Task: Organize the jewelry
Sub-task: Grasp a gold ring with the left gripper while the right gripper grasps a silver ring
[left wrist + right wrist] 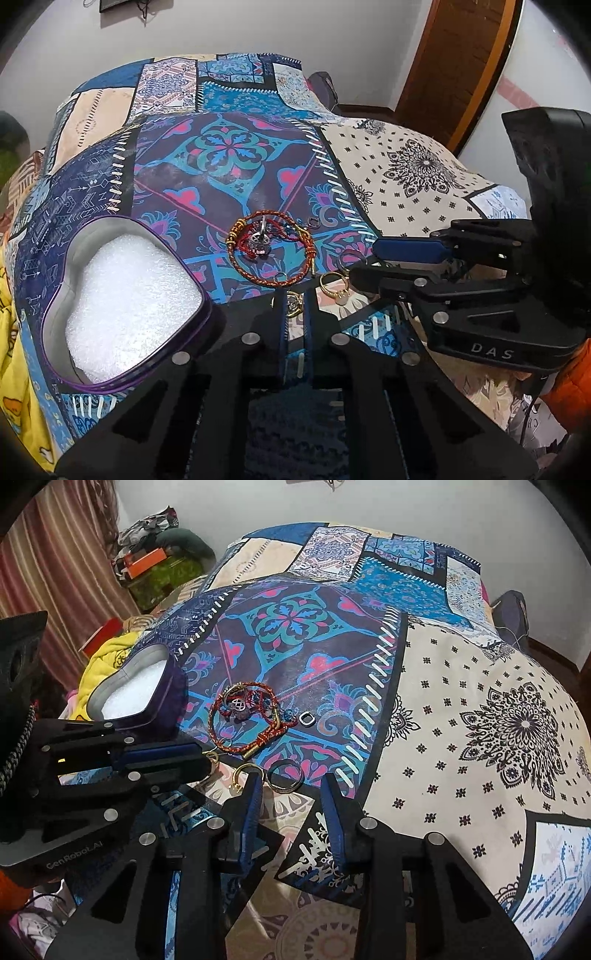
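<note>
The braided red and orange bracelets (pixel 271 254) lie in a tangle on the patchwork bedspread (pixel 406 173), silver charms (pixel 258 242) caught in the middle. Nearer me sit a gold ring (pixel 332 286) and a dark ring (pixel 285 776). My left gripper (pixel 294 306) is nearly pressed together around what looks like a small gold ring (pixel 293 303). My right gripper (pixel 291 786) is spread apart, holding nothing. The heart-shaped tin (pixel 55 295) with white foam sits left of the pile.
</note>
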### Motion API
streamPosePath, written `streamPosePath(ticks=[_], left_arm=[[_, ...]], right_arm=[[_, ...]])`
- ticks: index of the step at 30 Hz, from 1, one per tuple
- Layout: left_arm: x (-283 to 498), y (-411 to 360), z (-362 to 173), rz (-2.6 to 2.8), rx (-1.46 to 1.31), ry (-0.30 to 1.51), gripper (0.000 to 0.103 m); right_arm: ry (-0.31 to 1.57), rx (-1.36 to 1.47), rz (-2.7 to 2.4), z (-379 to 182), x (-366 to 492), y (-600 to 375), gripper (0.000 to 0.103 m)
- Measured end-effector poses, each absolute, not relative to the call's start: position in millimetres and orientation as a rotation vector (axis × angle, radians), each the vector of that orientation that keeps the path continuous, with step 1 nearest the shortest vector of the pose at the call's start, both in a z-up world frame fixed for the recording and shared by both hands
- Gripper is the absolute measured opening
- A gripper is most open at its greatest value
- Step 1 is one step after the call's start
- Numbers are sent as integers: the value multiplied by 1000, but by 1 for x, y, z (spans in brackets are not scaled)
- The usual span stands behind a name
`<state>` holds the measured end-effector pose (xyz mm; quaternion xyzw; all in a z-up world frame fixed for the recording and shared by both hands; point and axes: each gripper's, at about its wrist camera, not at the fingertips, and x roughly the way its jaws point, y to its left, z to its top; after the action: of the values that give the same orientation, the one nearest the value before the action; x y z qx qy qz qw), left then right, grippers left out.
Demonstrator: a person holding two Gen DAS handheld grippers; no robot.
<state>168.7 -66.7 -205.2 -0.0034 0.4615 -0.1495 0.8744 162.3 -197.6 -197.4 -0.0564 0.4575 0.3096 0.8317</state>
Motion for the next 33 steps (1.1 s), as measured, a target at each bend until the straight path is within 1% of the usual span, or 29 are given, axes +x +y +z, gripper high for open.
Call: streamPosePath(ticks=[3, 4, 6, 15, 19, 21, 23, 24, 33], left_arm=[[168, -65, -206, -310, -8, 961, 3], [167, -65, -206, -306, -7, 960, 0], [167, -63, -206, -300, -9, 955, 0], [159, -61, -188, -289, 8, 899, 0], [159, -57, -186, -287, 8, 924, 0], [158, -56, -187, -286, 13, 934, 6], [158, -57, -191, -278, 24, 948, 15], [160, -58, -194, -273, 28, 957, 16], [169, -74, -205, -289, 47, 999, 17]], right_arm=[[974, -132, 657, -200, 166, -194, 29], [976, -134, 658, -200, 167, -193, 25], [980, -135, 657, -202, 167, -192, 19], [963, -112, 652, -198, 165, -195, 19], [948, -86, 645, -192, 162, -202, 19], [945, -79, 645, -191, 161, -203, 19], [941, -74, 650, -190, 158, -205, 19], [939, -72, 651, -189, 157, -205, 19], [938, -58, 639, -189, 159, -211, 19]])
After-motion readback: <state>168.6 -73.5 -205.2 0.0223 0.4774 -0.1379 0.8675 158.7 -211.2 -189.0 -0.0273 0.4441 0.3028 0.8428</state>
